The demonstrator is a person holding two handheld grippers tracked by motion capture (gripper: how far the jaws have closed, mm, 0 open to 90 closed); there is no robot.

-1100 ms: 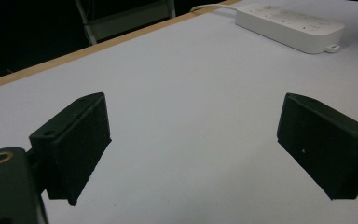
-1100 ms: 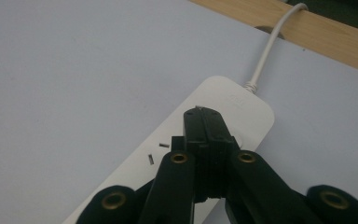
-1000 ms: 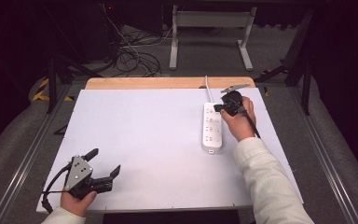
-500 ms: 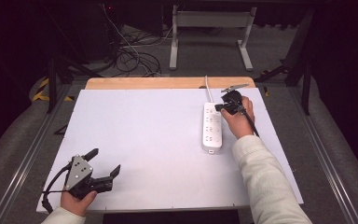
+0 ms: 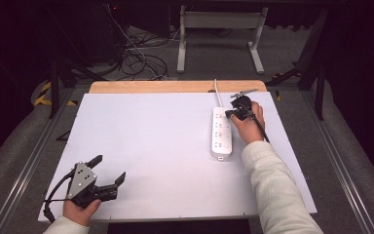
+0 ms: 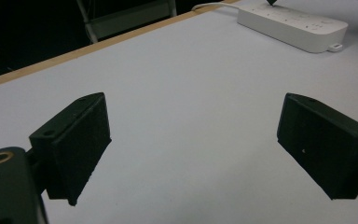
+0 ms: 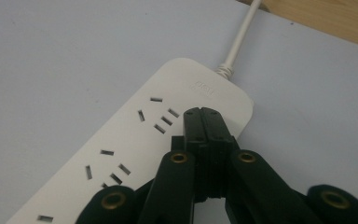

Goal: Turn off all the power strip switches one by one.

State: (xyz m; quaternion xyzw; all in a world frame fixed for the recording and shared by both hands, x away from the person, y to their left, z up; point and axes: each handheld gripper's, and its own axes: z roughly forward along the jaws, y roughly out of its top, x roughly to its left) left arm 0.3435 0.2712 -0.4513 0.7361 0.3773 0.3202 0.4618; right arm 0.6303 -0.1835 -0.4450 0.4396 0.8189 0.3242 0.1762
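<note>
Power strip [image 7: 135,140] flat on white counter [image 5: 151,141]; right claw [image 7: 204,116] pressed together, empty, over its cord end; left claw [image 6: 191,144] spread, empty, well apart

Lab recording rig, dark surrounds, floor cables [image 5: 141,61], white-topped table [image 5: 151,146]

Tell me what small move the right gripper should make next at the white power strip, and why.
Probably ease the right gripper a little further down onto the white plastic power strip. Its fingers are shut together with nothing between them, and their tips sit over the strip's cable end, beside the first set of sockets, so a closed-tip press looks intended. The left gripper rests open at the table's near corner.
</note>
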